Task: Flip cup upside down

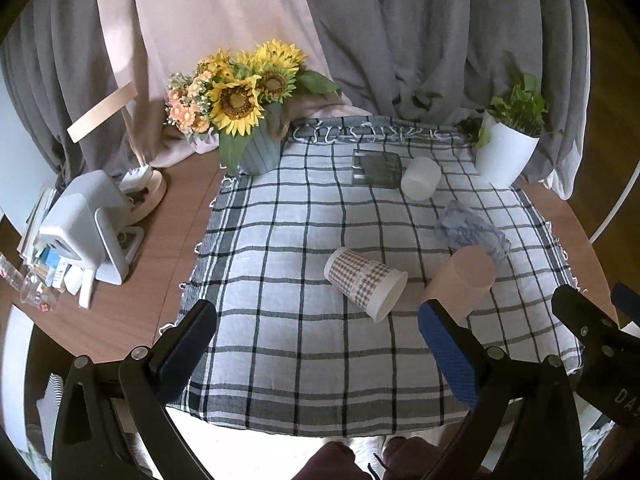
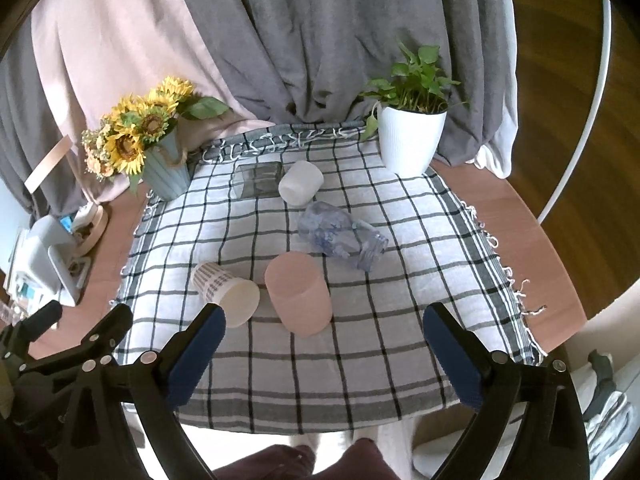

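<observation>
Five cups: all are sitting on the checked cloth (image 2: 360, 360), and which one is to be flipped is not something I can tell; largest things first.
Cloth risk: it is lying loose and rumpled over the table (image 2: 532, 216); I am judging that a dragging finger could be bunching it and shifting every cup at once.
Pink cup (image 2: 298, 292): it is resting mouth down already, just beside the checked paper cup (image 2: 226, 290); a careless reach could be knocking one into the other.
Checked paper cup risk: it is lying on its side, mouth toward the grippers; it is looking light, so a one-sided push could be sending it rolling.
Clear blue cup (image 2: 342, 236): also lying on its side, near the middle.
White cup (image 2: 300, 182): sitting at the back beside the dark glass (image 2: 258, 180); a long reach is risking the nearer cups.
Left gripper (image 1: 316, 344): jaws are spread wide, holding nothing, touching nothing.
Right gripper (image 2: 322, 344): likewise gaping, empty, hovering short of the pink cup.
</observation>
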A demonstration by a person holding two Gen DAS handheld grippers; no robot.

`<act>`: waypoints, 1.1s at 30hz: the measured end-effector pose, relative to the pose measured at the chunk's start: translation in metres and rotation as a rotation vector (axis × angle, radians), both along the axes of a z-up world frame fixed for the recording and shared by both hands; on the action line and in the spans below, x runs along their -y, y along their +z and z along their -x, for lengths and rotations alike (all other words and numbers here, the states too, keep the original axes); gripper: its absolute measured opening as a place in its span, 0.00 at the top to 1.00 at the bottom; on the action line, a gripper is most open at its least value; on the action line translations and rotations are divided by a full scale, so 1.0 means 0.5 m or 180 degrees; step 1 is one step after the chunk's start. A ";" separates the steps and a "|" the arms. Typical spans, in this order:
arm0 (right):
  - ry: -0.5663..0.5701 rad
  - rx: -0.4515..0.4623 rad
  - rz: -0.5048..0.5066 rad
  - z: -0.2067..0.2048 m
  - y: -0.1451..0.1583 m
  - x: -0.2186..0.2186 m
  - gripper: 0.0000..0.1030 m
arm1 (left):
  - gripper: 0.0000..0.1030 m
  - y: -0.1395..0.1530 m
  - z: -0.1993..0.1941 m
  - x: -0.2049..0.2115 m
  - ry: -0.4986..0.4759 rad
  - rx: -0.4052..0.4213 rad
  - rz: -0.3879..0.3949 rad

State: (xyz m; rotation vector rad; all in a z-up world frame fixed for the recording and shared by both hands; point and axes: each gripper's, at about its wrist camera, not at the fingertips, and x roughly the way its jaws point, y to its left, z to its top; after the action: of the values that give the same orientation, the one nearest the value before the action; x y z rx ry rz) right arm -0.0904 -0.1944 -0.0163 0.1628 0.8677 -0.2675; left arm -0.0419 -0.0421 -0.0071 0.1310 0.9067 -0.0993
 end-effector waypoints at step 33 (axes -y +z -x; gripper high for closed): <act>0.0004 0.0012 0.0023 -0.004 0.004 -0.006 0.03 | 0.00 0.003 -0.004 -0.002 -0.0008 0.0002 0.0011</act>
State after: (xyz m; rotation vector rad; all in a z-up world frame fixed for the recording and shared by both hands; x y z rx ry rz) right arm -0.0885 -0.1913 -0.0143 0.1561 0.8629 -0.2691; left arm -0.0401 -0.0412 -0.0055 0.1290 0.9057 -0.1031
